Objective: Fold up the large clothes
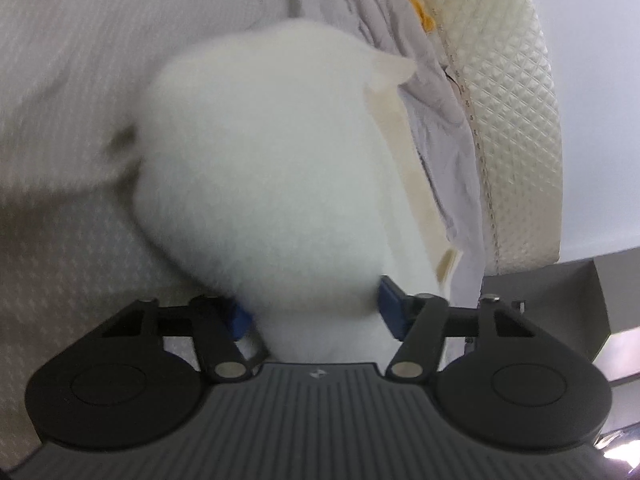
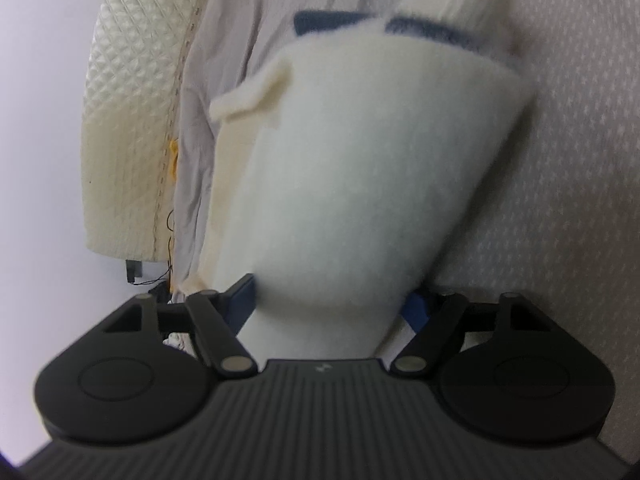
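**Both jaws on the white fleece, fold only part done**

Jaws of the left gripper (image 1: 314,312) sat either side of a thick bunch of white fleece garment (image 1: 272,168), blue pads (image 1: 390,306) right up against it, so it looked clamped, tho the blur made it hard to swear to. Same story w/ the right gripper (image 2: 332,308): jaws stood part closed around a fat roll of the same fleece, pads (image 2: 244,294) at its flanks, prob. gripping.

Garment was bunched up, held off the bed, filling the middle of both views. A dark blue band (image 2: 424,28) showed at its far end in the right view, maybe a collar or trim, couldn't tell. Below lay a pale patterned bedsheet (image 1: 72,72), w/ a crumpled grey-lilac cloth (image 1: 444,120) beside it and a cream quilted mattress edge (image 1: 520,112) beyond.

Progress, as I judged it: early to mid. Fabric was gathered and doubled over in the grippers, not lying flat, no tidy stack anywhere. Still left: lay it down, square the edges, make the remaining folds, smooth it out. Thick fleece like that would likely spring back open once let go.
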The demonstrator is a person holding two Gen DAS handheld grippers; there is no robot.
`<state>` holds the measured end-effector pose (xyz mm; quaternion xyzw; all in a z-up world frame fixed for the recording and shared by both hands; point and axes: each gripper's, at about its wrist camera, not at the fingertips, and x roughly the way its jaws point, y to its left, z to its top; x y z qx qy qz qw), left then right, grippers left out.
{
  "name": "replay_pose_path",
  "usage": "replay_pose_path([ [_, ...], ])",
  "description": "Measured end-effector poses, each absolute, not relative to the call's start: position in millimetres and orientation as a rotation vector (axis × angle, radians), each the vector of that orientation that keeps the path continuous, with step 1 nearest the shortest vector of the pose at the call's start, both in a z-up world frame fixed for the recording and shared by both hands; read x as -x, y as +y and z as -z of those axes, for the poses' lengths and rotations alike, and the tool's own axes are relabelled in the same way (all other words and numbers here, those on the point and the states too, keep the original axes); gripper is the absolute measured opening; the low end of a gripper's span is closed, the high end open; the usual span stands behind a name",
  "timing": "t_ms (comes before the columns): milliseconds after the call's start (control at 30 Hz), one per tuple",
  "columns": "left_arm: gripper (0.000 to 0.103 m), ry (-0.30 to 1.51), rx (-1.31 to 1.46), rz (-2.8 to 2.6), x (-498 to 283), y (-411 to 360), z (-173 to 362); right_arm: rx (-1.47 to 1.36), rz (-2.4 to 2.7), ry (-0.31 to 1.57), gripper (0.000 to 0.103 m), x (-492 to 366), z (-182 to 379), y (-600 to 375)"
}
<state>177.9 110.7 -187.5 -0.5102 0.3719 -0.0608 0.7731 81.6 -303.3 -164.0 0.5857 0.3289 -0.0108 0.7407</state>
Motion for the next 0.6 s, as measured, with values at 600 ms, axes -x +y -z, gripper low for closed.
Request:
replay_pose_path([
  [600, 0.032, 0.639, 0.903, 0.229, -117.3, 107.3, 90.9, -1.082, -0.116, 0.616, 0.030, -49.4, 93.5, -296.0],
])
